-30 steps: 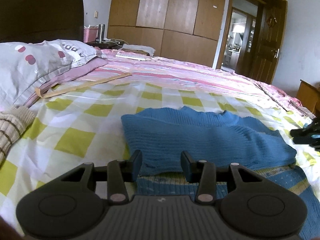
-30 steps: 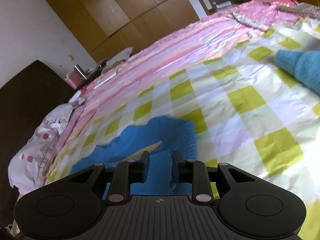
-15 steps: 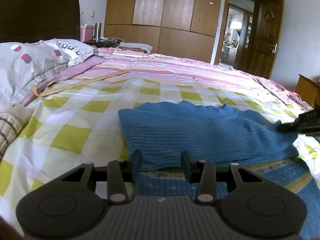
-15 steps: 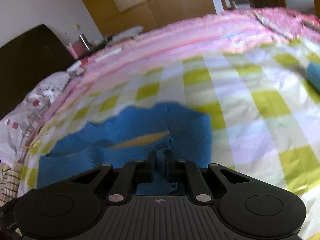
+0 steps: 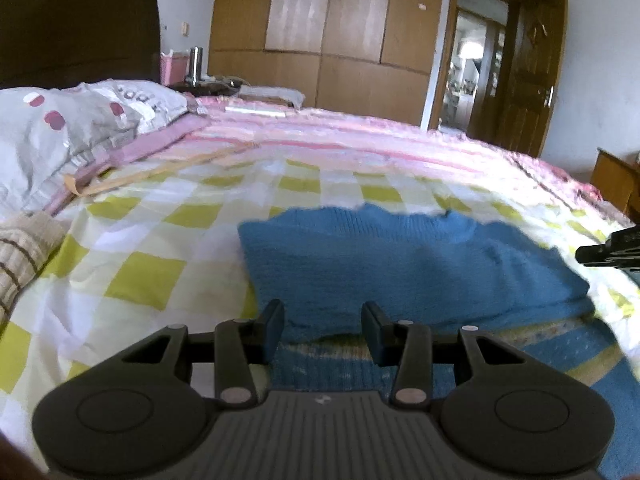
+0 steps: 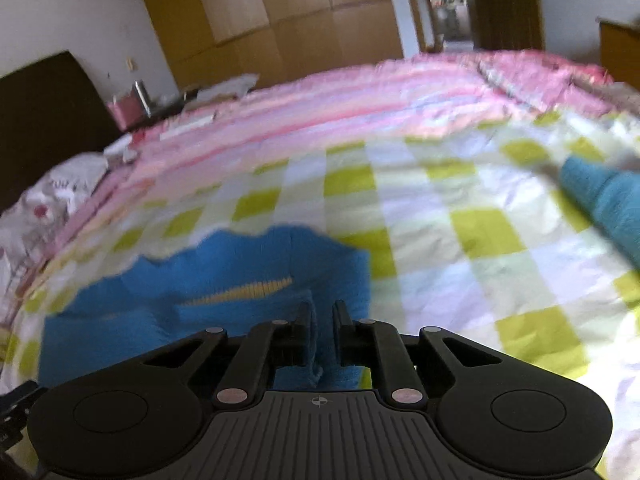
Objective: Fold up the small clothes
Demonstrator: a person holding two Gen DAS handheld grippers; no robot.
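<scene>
A: Where is the garment, going left to right?

B: The blue ribbed-knit sweater (image 5: 404,268) lies partly folded on the yellow-and-white checked bedsheet (image 5: 148,280), its upper layer doubled over a lower part with a yellow stripe. The left gripper (image 5: 322,322) hovers at its near edge, at six o'clock of the cloth; its jaws stand wide apart and hold nothing.

A: And the other side?

B: The right gripper (image 6: 321,320) sits at the sweater's (image 6: 248,280) five o'clock corner. Its jaws are drawn nearly together with a small bunch of blue knit pinched between them.

A: How will it handle?

B: I judge it soft, light and limp, not slippery. It will droop and stretch if lifted by one point, so take it at edges or corners, one per gripper, and carry the fold low.

A: Any containers?

B: None on the bed that I can make out. A pink box (image 5: 173,67) and a metal cup (image 5: 196,65) stand far off at eleven o'clock; their contents cannot be seen.
</scene>
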